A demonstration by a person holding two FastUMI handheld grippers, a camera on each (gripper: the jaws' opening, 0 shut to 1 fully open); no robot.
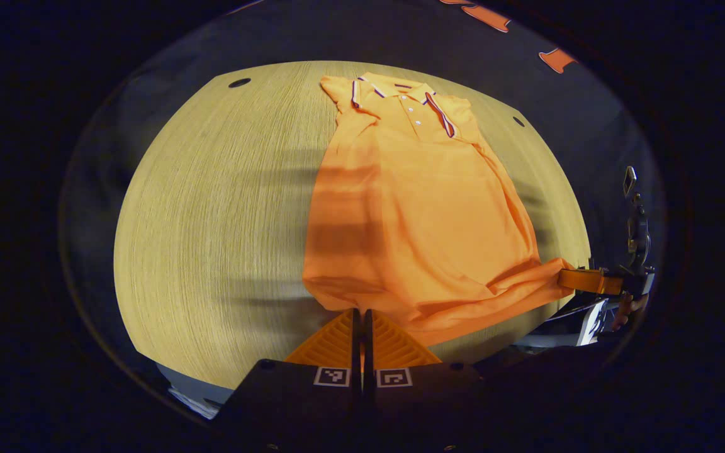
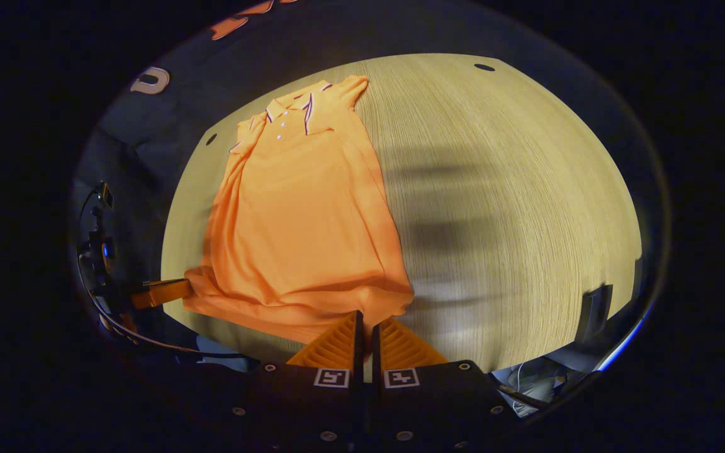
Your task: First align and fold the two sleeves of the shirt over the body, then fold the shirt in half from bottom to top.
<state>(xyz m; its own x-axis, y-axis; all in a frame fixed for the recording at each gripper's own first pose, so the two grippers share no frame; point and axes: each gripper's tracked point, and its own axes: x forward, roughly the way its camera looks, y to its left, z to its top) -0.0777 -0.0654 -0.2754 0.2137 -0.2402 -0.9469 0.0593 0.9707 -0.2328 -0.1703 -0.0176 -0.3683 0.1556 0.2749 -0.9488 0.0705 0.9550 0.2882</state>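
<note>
The orange polo shirt (image 1: pixel 425 207) lies face up on the worktop (image 1: pixel 211 239), sleeves folded in, collar far, its near hem bunched.

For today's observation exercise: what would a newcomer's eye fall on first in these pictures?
The orange polo shirt, lying flat on the round wooden table with its striped collar at the far end. Next, each tool pinching a bottom corner of the hem: the left tool and the right tool.

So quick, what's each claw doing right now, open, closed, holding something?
Left claw: closed, pinching the bottom hem of the orange shirt.
Right claw: closed on the hem at the shirt's other bottom corner.
</note>
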